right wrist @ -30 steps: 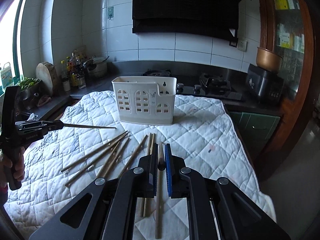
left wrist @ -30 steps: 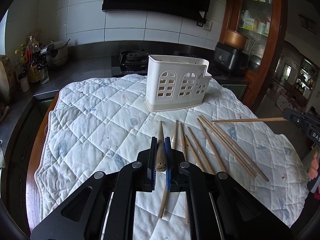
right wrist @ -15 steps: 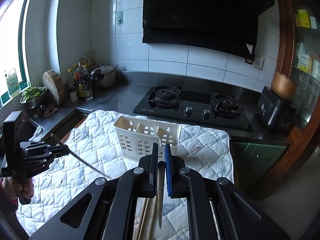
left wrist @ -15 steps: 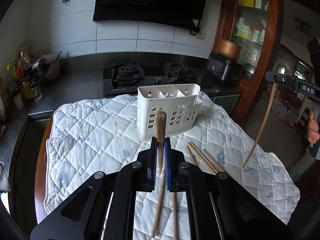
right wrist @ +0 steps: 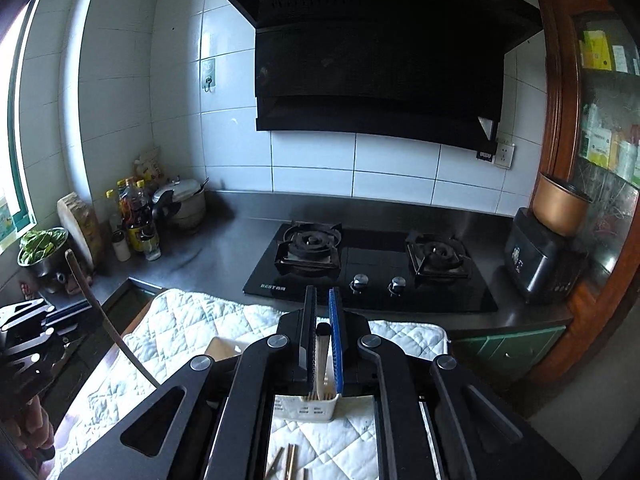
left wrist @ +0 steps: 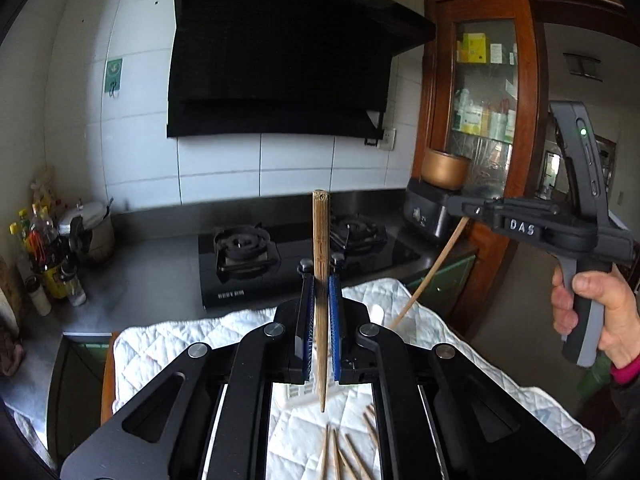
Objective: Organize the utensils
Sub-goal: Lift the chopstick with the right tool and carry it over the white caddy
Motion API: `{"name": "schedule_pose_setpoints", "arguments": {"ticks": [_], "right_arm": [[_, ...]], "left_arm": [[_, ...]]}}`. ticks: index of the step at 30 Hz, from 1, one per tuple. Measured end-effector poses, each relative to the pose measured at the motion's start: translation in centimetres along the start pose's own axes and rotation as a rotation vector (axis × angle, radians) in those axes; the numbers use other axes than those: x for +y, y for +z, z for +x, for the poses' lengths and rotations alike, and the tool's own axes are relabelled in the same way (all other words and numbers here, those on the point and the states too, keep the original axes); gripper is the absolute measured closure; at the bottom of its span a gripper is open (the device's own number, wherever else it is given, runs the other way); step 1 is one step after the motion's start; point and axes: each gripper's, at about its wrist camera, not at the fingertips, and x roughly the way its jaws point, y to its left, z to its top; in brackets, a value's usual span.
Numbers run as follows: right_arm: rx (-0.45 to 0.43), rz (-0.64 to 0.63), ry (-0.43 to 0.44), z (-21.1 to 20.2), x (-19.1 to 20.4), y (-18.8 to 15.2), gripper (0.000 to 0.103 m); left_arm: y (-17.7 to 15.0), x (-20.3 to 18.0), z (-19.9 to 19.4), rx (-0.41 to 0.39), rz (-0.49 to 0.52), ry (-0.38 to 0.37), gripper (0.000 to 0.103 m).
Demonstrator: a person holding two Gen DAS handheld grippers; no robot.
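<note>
Gripping a chopstick between its closed fingers, your left gripper holds it upright, blunt end at 12 o'clock and pointed tip at 6 o'clock, just above the white utensil holder, of which only a sliver shows between the gripper's arms. From the right wrist camera, your right gripper is clamped on a second chopstick, which points down into the holder's rear compartment; whether the tip touches the bottom cannot be determined. The same gripper appears at 3 o'clock in the left view, held in your right hand, with its chopstick slanting down toward 7 o'clock. The holder stands on the white quilted cloth. Loose chopsticks lie on the cloth at 6 o'clock, near the holder but apart from it. Beyond the cloth, at 12 o'clock, sits the black gas hob beneath the range hood.
</note>
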Motion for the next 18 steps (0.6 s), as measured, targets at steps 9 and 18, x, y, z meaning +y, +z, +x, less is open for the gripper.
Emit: {"name": "schedule_pose_setpoints", "arguments": {"ticks": [9,18], "right_arm": [[0.029,0.022,0.001,5.1,0.0,0.7,0.096],[-0.012,0.003,-0.008,5.9,0.7,1.6,0.096]], "left_arm": [[2.6,0.2,4.2,-0.078,-0.011,0.062,0.097],[0.9,2.3,7.9,-0.004,-0.054,0.074,0.097]]}}
